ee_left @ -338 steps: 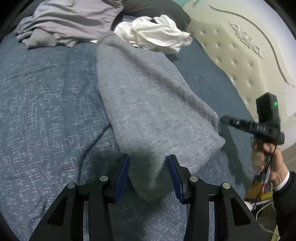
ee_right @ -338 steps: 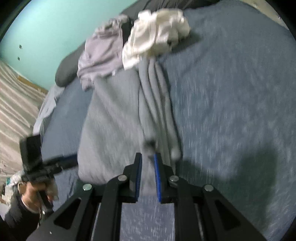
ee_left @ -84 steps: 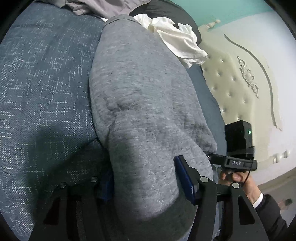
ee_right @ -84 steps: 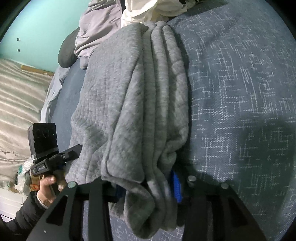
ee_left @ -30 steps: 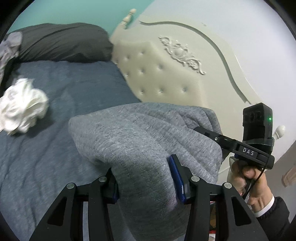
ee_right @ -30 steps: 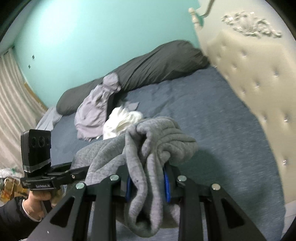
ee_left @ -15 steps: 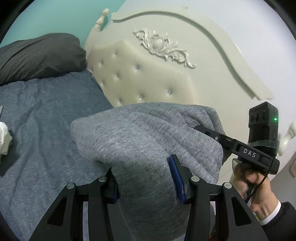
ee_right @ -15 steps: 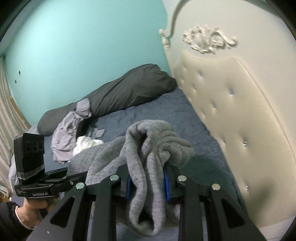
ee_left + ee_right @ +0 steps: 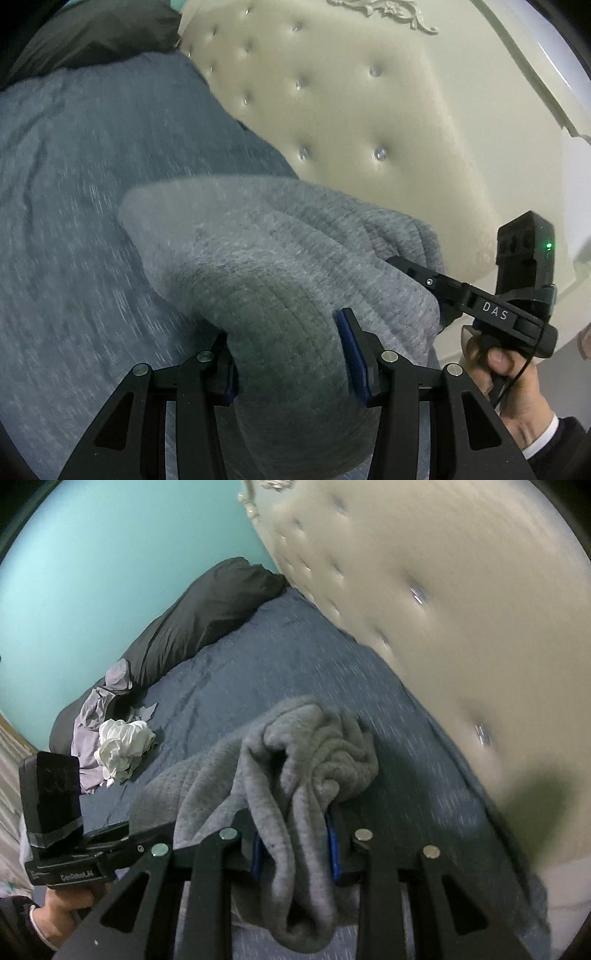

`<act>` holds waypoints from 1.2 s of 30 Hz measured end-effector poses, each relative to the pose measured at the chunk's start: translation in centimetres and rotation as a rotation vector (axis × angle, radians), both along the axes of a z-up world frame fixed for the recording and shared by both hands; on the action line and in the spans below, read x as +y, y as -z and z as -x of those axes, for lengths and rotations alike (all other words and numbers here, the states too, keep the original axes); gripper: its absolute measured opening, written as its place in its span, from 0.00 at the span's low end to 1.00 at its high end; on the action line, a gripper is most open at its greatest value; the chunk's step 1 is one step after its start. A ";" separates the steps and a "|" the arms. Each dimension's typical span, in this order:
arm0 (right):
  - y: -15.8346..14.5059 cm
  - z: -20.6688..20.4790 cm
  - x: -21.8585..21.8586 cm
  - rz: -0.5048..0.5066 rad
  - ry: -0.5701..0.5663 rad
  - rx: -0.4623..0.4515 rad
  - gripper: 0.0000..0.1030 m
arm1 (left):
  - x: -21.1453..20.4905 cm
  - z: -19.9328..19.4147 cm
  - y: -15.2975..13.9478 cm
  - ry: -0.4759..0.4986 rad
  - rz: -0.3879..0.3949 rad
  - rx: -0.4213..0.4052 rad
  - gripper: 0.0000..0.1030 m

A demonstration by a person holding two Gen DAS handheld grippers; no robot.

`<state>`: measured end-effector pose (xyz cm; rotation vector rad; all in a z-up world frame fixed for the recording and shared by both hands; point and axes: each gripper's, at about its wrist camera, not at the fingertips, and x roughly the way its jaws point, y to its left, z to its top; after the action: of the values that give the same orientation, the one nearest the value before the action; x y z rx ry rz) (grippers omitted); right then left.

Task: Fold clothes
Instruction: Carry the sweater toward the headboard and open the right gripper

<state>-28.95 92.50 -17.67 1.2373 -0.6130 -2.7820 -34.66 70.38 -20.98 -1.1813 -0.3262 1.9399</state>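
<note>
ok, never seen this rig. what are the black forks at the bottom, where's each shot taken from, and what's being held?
No robot here: a person holds a handheld two-finger gripper in each hand, each with a fisheye camera looking along its fingers. The forks are those fingers. One picture comes from the left gripper, the other from the right gripper. Both are clamped on one folded grey garment, carried over a blue bedspread beside a cream tufted headboard. A dark pillow, crumpled white cloth and lilac clothing lie further off.

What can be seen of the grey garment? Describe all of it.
The grey garment is a thick, soft knit with a faint ribbed texture, folded into a bulky bundle. Each end is clamped: the left claw grips a broad fold, the right claw a bunched, wrinkled end. It hangs between them over the blue bedspread, near the tufted headboard.
</note>
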 end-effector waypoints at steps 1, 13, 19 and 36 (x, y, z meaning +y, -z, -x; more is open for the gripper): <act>0.4 -0.4 0.3 0.007 0.001 -0.007 0.25 | -0.1 -0.3 0.4 0.003 -0.002 -0.009 0.48; 3.3 -2.6 1.9 0.098 0.030 -0.118 0.26 | -1.6 -1.5 3.9 -0.004 -0.028 -0.227 0.48; 4.6 -3.1 2.0 0.065 0.047 -0.186 0.31 | -3.3 -1.8 4.5 0.021 -0.023 -0.281 0.49; -1.5 -6.0 2.0 -0.029 0.116 -0.008 0.23 | -4.4 -4.4 -0.7 0.066 0.003 -0.032 0.49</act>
<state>-23.00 94.47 -16.21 1.2572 -0.6687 -2.8910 -30.25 65.99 -20.25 -1.2113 -0.2972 1.8668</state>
